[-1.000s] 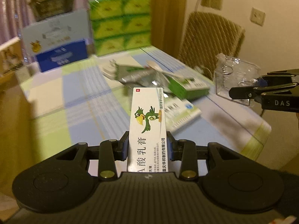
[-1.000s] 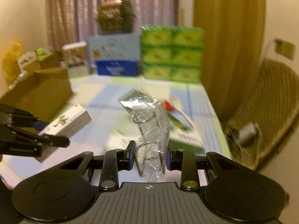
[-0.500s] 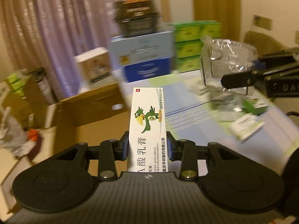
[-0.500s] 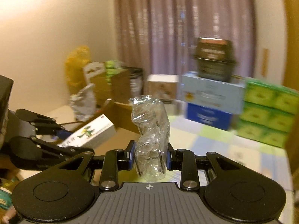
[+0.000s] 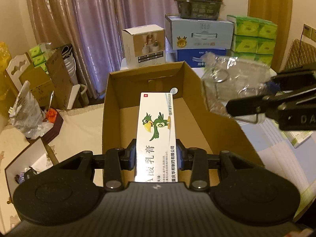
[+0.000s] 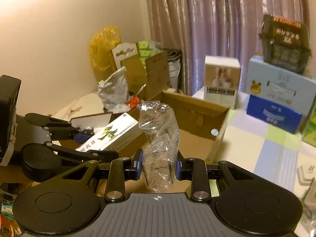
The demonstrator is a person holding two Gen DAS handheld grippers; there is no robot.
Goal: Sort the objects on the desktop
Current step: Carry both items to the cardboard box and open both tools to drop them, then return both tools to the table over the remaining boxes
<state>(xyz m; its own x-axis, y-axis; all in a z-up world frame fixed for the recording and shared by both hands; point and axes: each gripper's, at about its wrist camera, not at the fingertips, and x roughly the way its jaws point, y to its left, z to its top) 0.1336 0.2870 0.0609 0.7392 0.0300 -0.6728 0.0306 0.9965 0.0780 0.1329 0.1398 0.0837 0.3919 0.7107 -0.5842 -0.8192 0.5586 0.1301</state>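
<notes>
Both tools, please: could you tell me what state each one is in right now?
Left tool: closed on the white ointment box.
Right tool: closed on the clear plastic bag.

Left wrist view: close above the open cardboard box (image 5: 199,106), facing down into it toward the curtain (image 5: 94,19). Right wrist view: lower, beside the box, angled left. Shared: box, curtain, stacked cartons (image 6: 276,98).

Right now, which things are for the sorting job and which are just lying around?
For the job:
- white ointment box, in the left gripper
- clear plastic bag, in the right gripper
- open cardboard box

Just lying around:
- green tissue packs
- blue carton
- yellow bag
</notes>
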